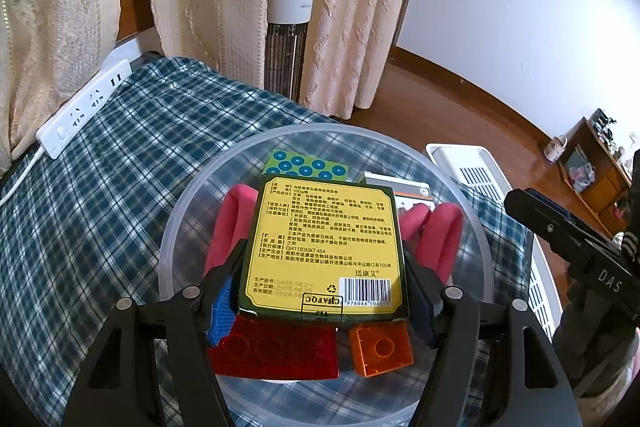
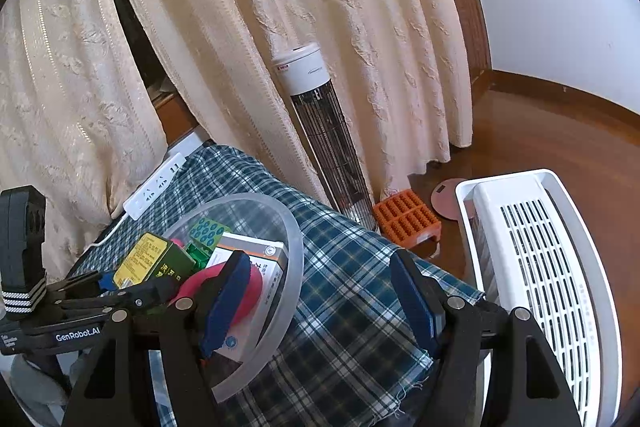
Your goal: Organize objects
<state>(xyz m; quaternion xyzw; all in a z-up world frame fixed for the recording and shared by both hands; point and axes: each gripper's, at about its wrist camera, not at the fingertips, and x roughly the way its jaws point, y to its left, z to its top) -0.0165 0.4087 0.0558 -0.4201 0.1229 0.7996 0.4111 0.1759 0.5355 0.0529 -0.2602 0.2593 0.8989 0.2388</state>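
Left gripper [image 1: 322, 291]: we see it clamped on the yellow-and-green box [image 1: 324, 247], blue pads pressed against its two sides, poised over the clear bowl [image 1: 180, 219].
Box: yellow printed face up towards us, barcode at the near right corner; held above the bowl's contents, and we cannot tell whether it touches them.
Bowl: a round translucent tub standing on the plaid cloth [image 1: 100, 187] that covers the tabletop.
In the bowl, near side: we spot a red brick [image 1: 276, 351] on the left and an orange brick [image 1: 380, 349] just beside it on the right, both under the box's near edge.
In the bowl, middle: a pink looped piece [image 1: 444, 235] shows on either side of the box.
In the bowl, far side: a green card with blue dots [image 1: 308, 163], and a white-and-orange carton [image 1: 412, 197] to its right.
Right gripper [image 2: 320, 303]: fingers apart with nothing between them, we see only cloth there; it hangs at the bowl's right rim.
Far left: a white power strip [image 1: 86, 107] lies at the cloth's edge by the cream curtain [image 1: 352, 7].
Beyond the tabletop: a tower heater [image 2: 320, 131] stands against the curtain.
Right, on the floor: a white slotted basket [image 2: 540, 247], with an orange ridged block [image 2: 406, 217] just past it.
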